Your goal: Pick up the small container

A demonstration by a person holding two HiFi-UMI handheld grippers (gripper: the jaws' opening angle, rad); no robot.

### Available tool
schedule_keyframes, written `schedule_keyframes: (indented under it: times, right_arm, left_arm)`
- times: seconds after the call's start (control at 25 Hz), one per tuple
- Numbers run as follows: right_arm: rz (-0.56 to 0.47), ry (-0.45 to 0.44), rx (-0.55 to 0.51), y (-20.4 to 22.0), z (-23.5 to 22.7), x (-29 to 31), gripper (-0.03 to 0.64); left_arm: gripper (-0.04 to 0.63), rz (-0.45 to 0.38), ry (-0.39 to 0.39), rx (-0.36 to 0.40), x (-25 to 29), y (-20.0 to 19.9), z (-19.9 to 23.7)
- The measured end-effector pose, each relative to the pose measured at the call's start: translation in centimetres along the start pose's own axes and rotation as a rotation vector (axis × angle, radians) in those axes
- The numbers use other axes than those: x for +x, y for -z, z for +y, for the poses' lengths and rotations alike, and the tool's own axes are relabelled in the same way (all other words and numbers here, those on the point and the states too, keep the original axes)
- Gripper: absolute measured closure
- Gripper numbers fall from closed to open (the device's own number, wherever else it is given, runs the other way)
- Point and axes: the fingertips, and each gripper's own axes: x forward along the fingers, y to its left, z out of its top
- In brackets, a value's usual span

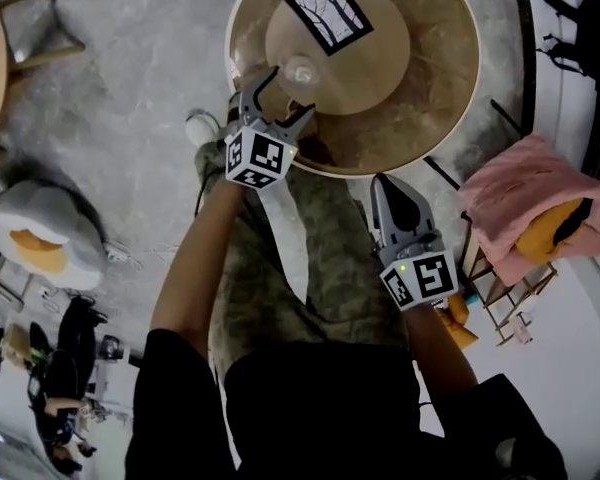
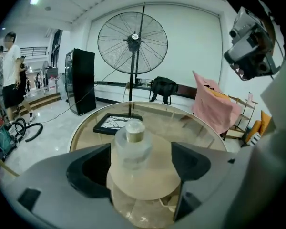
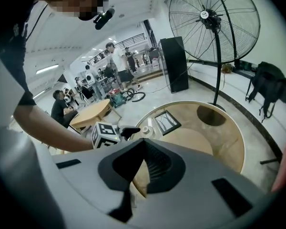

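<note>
The small container [image 1: 302,71], a clear jar with a pale metallic cap, stood upright near the edge of a tan disc [image 1: 380,58]. The disc lay on the round glass table [image 1: 450,98], on the side nearest the person. A black picture frame [image 1: 328,13] lay flat on the disc just beyond the container. The container's long axis was vertical.

The left gripper [image 1: 291,91] was the nearer tool. It pointed forward and down at the container. In the left gripper view, the container [image 2: 131,144] sat centred in the gap, directly ahead of the left gripper [image 2: 140,166]. The jaws were spread wide, one on each side of the container. Neither pad touched it, and clearance showed on both sides. A short further advance along the same line would probably bring the pads level with the body of the container.

The right gripper [image 1: 392,193] hung off the table edge, well apart from the container. Its jaws were pressed together at the tips with nothing between them.
</note>
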Motion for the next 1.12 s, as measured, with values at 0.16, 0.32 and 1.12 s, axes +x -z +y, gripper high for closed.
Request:
schedule_keyframes:
  times: [0.16,0.32,1.12]
  right_arm:
    - [0.002,-0.029,-0.016,0.9,-0.7,0.7,0.603]
    - [0.009,-0.012,0.031,1.4,-2.3,1.0,0.603]
    - [-0.026,0.051,0.067,0.7,-5.7,1.4,0.603]
  left_arm:
    - [0.209,-0.019,-0.039,0.01,2.6,0.1,0.8]
    - [0.209,-0.035,-0.05,-0.01,4.9,-0.2,1.4]
    - [0.233,-0.045,-0.06,-0.021,6.8,-0.7,1.6]
